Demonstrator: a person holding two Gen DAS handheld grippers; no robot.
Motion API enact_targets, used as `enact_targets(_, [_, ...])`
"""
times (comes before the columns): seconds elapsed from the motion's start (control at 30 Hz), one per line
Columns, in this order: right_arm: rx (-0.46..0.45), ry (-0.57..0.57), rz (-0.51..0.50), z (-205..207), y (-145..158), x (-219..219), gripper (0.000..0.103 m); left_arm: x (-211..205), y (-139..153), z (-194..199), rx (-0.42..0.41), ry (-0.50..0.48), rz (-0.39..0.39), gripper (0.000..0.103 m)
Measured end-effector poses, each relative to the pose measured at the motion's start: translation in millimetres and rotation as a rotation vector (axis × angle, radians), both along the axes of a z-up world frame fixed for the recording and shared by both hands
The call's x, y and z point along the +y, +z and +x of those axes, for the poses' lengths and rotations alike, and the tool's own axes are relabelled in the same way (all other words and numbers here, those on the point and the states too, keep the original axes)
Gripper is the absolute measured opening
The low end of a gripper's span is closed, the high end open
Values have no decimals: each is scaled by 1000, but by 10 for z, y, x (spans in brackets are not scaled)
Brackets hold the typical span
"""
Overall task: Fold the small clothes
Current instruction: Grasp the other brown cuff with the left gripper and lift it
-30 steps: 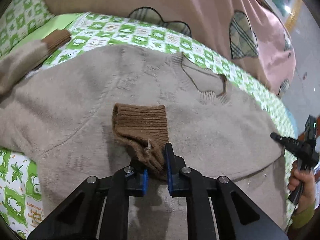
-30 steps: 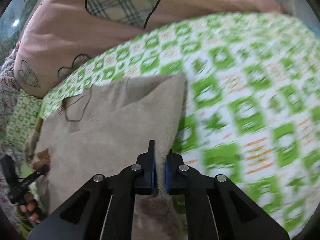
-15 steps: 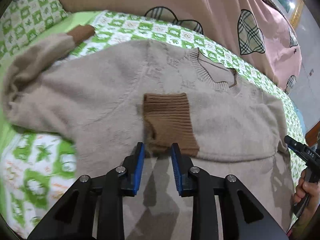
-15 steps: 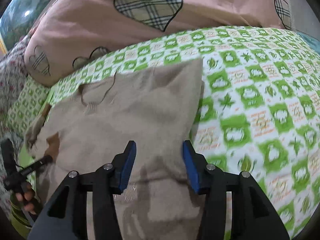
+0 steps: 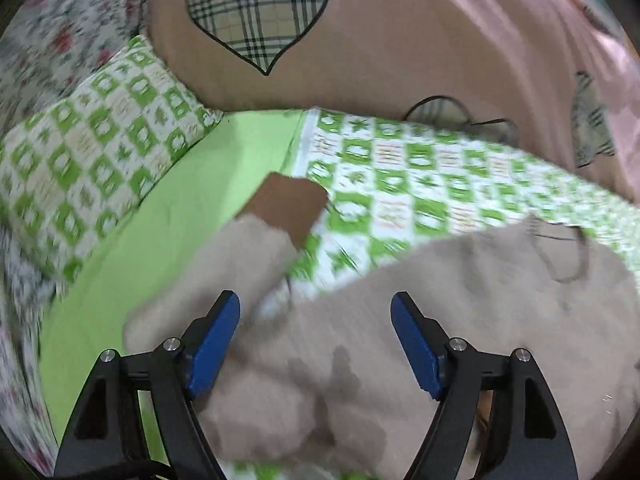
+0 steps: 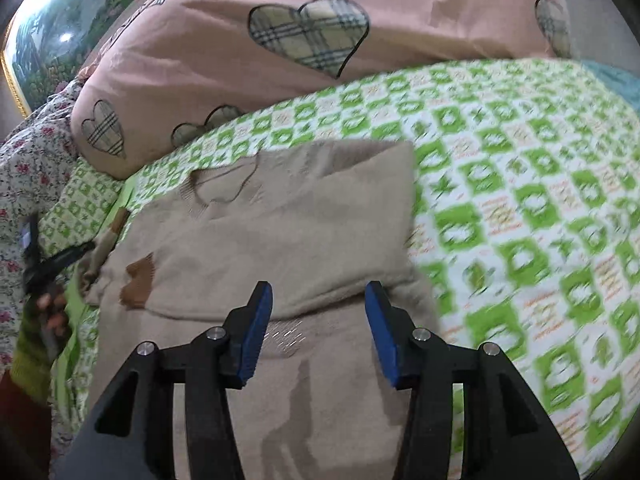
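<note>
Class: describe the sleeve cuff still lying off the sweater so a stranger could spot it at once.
Find the pink quilt with plaid hearts, then the beige sweater below it. One sleeve reaches out onto the plain green sheet. Its cuff is dark brown, unlike the beige knit.

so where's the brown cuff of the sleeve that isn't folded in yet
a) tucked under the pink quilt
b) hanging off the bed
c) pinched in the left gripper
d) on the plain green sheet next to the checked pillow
d: in the left wrist view the brown cuff lies on the plain green sheet at the edge of the checked cover, clear of the opening left gripper.
</note>
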State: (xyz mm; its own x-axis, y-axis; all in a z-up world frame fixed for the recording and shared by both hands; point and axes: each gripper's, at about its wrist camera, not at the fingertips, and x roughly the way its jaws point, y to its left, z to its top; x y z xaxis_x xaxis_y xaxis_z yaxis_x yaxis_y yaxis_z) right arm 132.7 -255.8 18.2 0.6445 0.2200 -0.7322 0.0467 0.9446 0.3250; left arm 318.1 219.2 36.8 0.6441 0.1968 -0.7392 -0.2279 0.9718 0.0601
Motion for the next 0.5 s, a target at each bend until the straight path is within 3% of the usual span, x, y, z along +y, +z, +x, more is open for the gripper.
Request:
enact_targets(0.2, [50, 82, 39, -33, -95, 262, 50, 362, -427, 575, 113, 71, 19, 78])
enact_targets(0.23, [55, 89, 44, -39, -108, 279, 50, 409, -488, 616, 130, 81, 19, 66])
enact_targets(0.27, [64, 95, 50, -40, -128, 291, 50, 471, -557, 647, 147, 89, 4, 41])
enact_targets(0.3, [72, 96, 53, -37, -146, 295, 50, 505, -568, 634, 137, 81, -22, 37])
enact_targets(0.33, [79, 92, 52, -37, -166, 291, 50, 518, -542, 605, 118, 78, -31, 17])
enact_targets(0.37, [86, 84, 46, -41, -185, 291, 50, 525, -510, 575, 108, 80, -29, 8])
enact_targets(0.5, [89, 61, 56, -54, -205, 241, 50, 443, -255, 277, 20, 27, -96, 7])
